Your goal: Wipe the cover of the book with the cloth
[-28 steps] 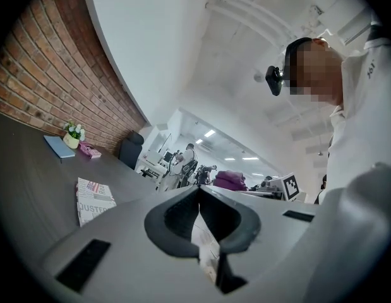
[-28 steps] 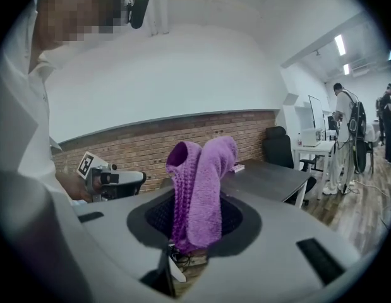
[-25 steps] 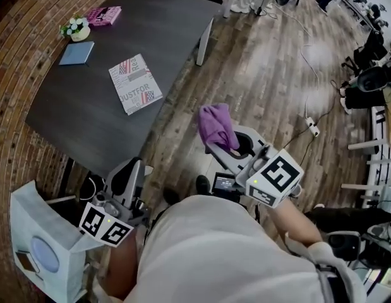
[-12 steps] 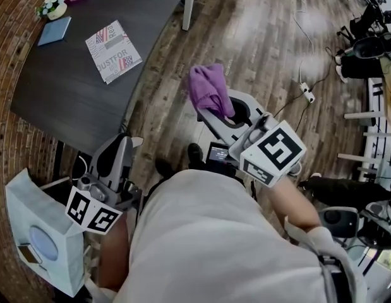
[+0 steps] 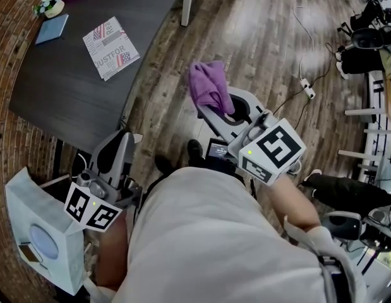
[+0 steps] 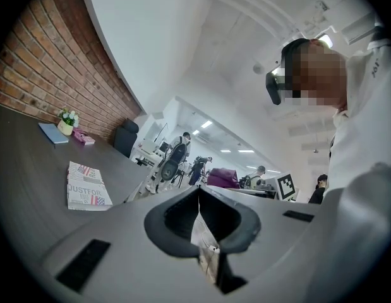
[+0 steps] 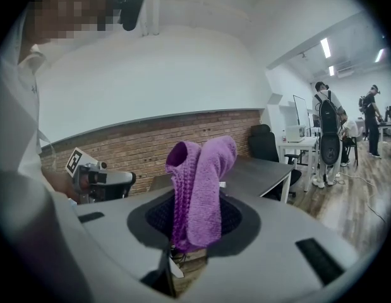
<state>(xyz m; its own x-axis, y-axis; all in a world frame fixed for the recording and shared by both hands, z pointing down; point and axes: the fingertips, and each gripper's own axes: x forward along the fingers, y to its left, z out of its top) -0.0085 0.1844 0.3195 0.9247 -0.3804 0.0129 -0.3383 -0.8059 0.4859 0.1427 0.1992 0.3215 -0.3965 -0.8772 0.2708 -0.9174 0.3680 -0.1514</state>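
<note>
The cloth (image 5: 210, 88) in the right gripper (image 5: 219, 110), the book (image 5: 111, 47) on the counter (image 5: 62, 96).
Head view: the book lies flat on the counter, well apart from both grippers over the wooden floor (image 5: 258, 49). Left gripper view: the fingers (image 6: 173, 216) of the left gripper (image 6: 198, 197) are pressed together, empty. Right gripper view: the fingers clamp the bunched purple cloth.

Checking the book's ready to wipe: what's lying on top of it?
Nothing lies on the book; its printed cover shows whole on the dark table. What lies beneath is hidden.
</note>
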